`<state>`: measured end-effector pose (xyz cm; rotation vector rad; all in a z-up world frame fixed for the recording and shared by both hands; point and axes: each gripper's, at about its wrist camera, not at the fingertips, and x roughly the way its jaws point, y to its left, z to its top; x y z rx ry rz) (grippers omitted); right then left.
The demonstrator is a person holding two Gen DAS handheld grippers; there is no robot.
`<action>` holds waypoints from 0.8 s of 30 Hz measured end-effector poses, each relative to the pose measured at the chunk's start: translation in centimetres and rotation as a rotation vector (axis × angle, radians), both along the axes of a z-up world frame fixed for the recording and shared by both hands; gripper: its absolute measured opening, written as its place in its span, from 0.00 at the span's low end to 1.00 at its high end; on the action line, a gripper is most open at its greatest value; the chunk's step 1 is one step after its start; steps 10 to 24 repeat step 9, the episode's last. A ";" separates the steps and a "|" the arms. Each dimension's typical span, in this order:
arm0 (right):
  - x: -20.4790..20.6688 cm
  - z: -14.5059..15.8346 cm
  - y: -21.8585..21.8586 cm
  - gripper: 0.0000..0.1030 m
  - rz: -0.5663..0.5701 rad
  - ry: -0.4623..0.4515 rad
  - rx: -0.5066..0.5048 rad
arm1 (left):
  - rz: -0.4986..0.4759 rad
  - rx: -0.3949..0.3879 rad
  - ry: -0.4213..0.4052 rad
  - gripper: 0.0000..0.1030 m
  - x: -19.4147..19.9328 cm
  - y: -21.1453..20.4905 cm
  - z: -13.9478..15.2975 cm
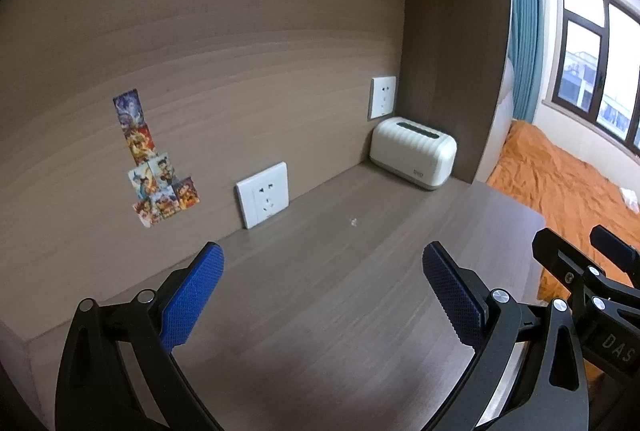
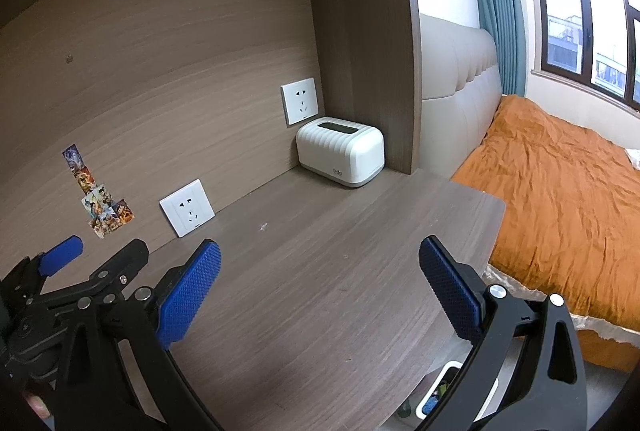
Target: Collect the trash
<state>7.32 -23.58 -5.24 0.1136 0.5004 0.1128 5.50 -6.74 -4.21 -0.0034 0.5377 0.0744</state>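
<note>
A tiny white scrap of trash point(image 1: 353, 221) lies on the brown wooden desk point(image 1: 320, 311), ahead of both grippers; it also shows in the right wrist view point(image 2: 263, 227). My left gripper point(image 1: 323, 271) is open and empty above the desk's near part. My right gripper point(image 2: 320, 267) is open and empty, to the right of the left one. A white bin point(image 2: 452, 387) with trash inside shows below the desk's right edge, partly hidden by my right finger.
A white tissue box point(image 1: 414, 153) stands in the desk's back right corner. Two wall sockets point(image 1: 263, 194) and stickers point(image 1: 160, 179) are on the back panel. An orange bed point(image 2: 560, 199) lies to the right of the desk edge.
</note>
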 end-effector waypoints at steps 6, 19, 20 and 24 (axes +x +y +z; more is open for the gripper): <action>0.4 -0.2 0.1 0.96 0.005 0.012 0.003 | 0.004 -0.002 0.012 0.95 0.3 0.1 -0.1; 0.5 -0.3 0.1 0.96 0.007 0.010 0.002 | 0.015 -0.010 0.005 0.95 0.4 0.3 -0.2; 0.5 -0.3 0.1 0.96 0.007 0.010 0.002 | 0.015 -0.010 0.005 0.95 0.4 0.3 -0.2; 0.5 -0.3 0.1 0.96 0.007 0.010 0.002 | 0.015 -0.010 0.005 0.95 0.4 0.3 -0.2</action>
